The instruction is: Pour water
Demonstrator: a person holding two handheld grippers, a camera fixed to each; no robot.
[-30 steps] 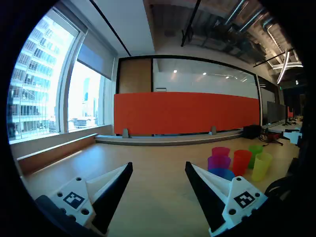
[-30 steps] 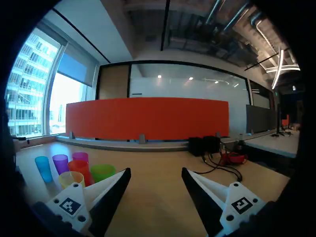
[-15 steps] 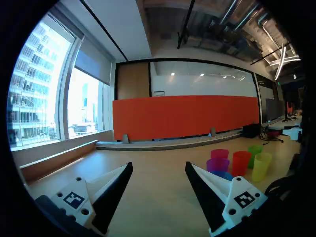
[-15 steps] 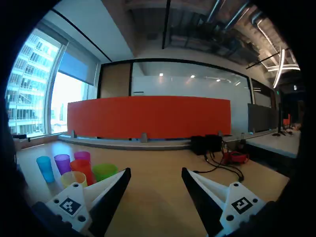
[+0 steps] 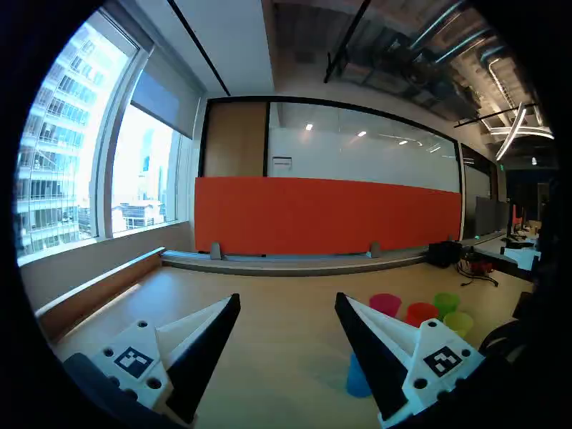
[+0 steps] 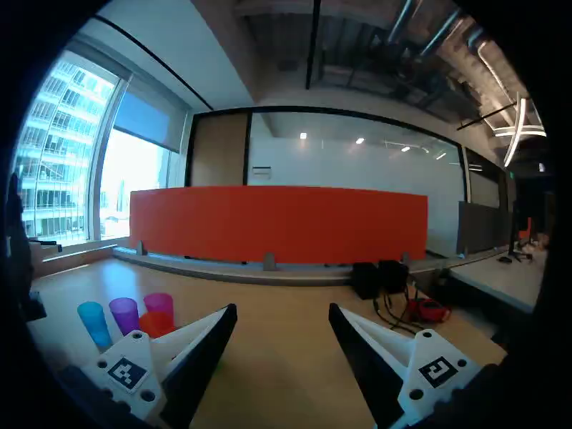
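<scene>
Several coloured plastic cups stand in a cluster on the wooden table. In the left gripper view a pink cup [image 5: 385, 303], an orange cup [image 5: 420, 312], a green cup [image 5: 447, 302] and a yellow cup [image 5: 459, 323] sit right of centre, and a blue cup [image 5: 355, 376] peeks out beside the right finger. My left gripper [image 5: 287, 312] is open and holds nothing, raised above the table. In the right gripper view a blue cup [image 6: 94, 323], a purple cup [image 6: 124, 314], a pink cup [image 6: 159, 304] and an orange cup [image 6: 154, 323] stand at lower left, partly behind the left finger. My right gripper [image 6: 282, 319] is open and holds nothing.
A long orange partition [image 5: 325, 214] runs along the table's far edge. Windows [image 5: 50, 164] line the left side. Black boxes and tangled cables with a red item [image 6: 420, 310] lie on the table at the right in the right gripper view.
Both grippers have risen and moved closer, so the cups sit lower in both views. In the left view the purple cup has gone behind the right finger. Both stay open.
</scene>
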